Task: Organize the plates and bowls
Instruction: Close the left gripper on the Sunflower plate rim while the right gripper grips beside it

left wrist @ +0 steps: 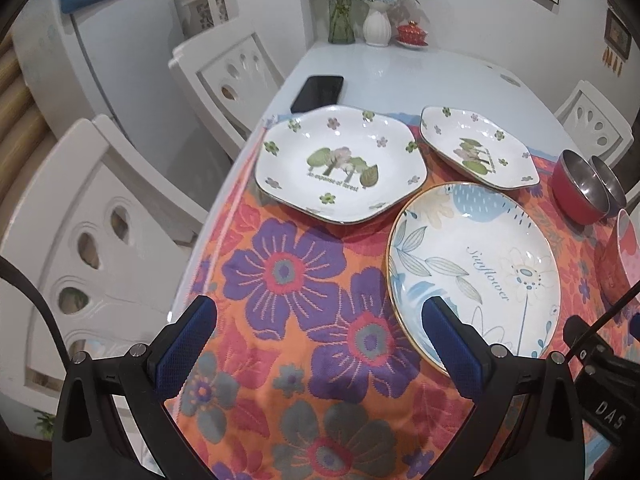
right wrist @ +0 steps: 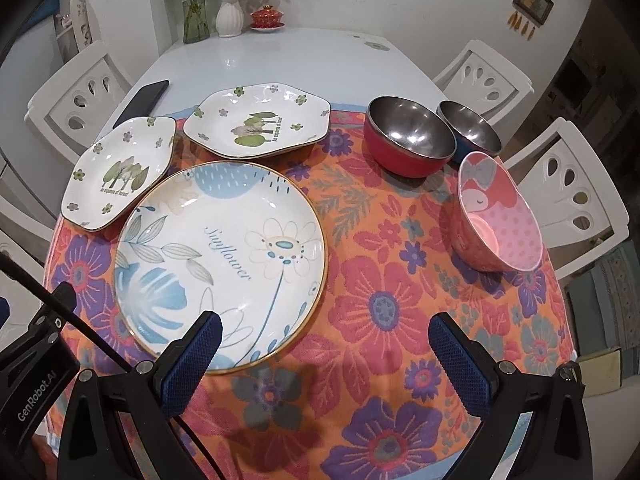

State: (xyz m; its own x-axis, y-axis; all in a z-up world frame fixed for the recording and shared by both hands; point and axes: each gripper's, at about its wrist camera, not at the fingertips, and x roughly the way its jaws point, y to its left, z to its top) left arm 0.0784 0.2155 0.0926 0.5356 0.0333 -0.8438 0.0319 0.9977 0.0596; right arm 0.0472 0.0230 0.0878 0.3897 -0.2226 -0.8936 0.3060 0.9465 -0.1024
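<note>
Your left gripper (left wrist: 319,316) hovers with its jaws spread wide over the floral cloth (right wrist: 384,280), holding nothing. From the left: a tree-print plate (right wrist: 116,176), a second tree-print plate (right wrist: 260,120) behind the round "Sunflower" plate (right wrist: 220,256), then a red steel bowl (right wrist: 408,136), a blue steel bowl (right wrist: 472,126) and a pink bowl (right wrist: 500,216). Your right gripper (right wrist: 325,334) is also spread apart and empty, near that round plate's rim.
</note>
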